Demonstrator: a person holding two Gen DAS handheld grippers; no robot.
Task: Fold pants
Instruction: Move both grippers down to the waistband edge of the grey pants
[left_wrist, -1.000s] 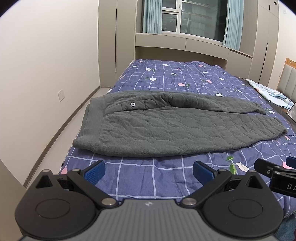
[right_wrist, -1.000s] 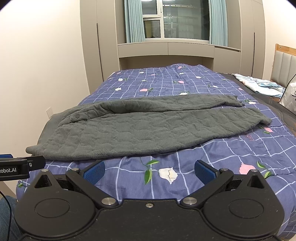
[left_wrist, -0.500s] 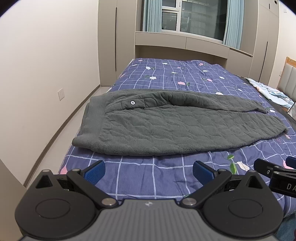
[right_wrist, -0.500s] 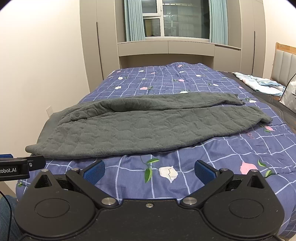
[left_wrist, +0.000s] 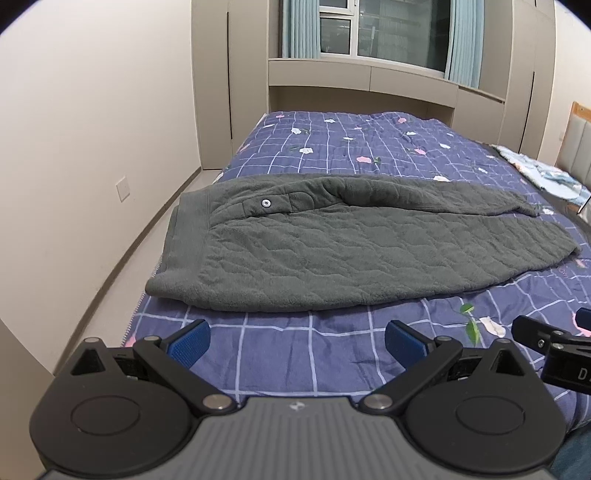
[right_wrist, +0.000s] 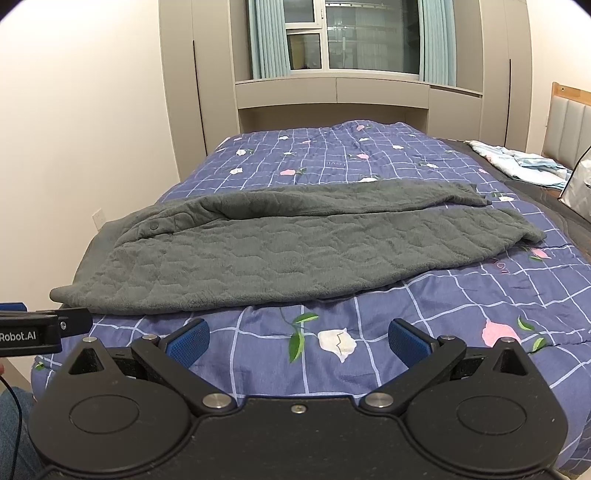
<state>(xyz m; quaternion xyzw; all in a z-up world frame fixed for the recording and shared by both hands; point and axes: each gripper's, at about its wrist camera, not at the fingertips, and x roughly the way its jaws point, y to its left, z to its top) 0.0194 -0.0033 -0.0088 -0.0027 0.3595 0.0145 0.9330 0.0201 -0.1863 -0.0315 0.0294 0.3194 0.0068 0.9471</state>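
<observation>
Dark grey quilted fleece pants (left_wrist: 332, 243) lie flat across the bed, folded lengthwise, waistband with a snap button (left_wrist: 266, 202) at the left, leg ends at the right. They also show in the right wrist view (right_wrist: 295, 251). My left gripper (left_wrist: 295, 341) is open and empty, held above the quilt short of the pants' near edge. My right gripper (right_wrist: 297, 341) is open and empty, likewise short of the near edge. Each gripper shows at the edge of the other's view.
The bed carries a purple checked quilt (left_wrist: 369, 155) with flower prints. A light blue cloth (right_wrist: 517, 162) lies at the far right by the headboard (right_wrist: 569, 125). A wall and floor strip run along the bed's left side. Cabinets and a window stand beyond.
Both grippers have moved slightly back and up, so the pants sit a little farther ahead. The jaws stay open. The pants have not moved.
</observation>
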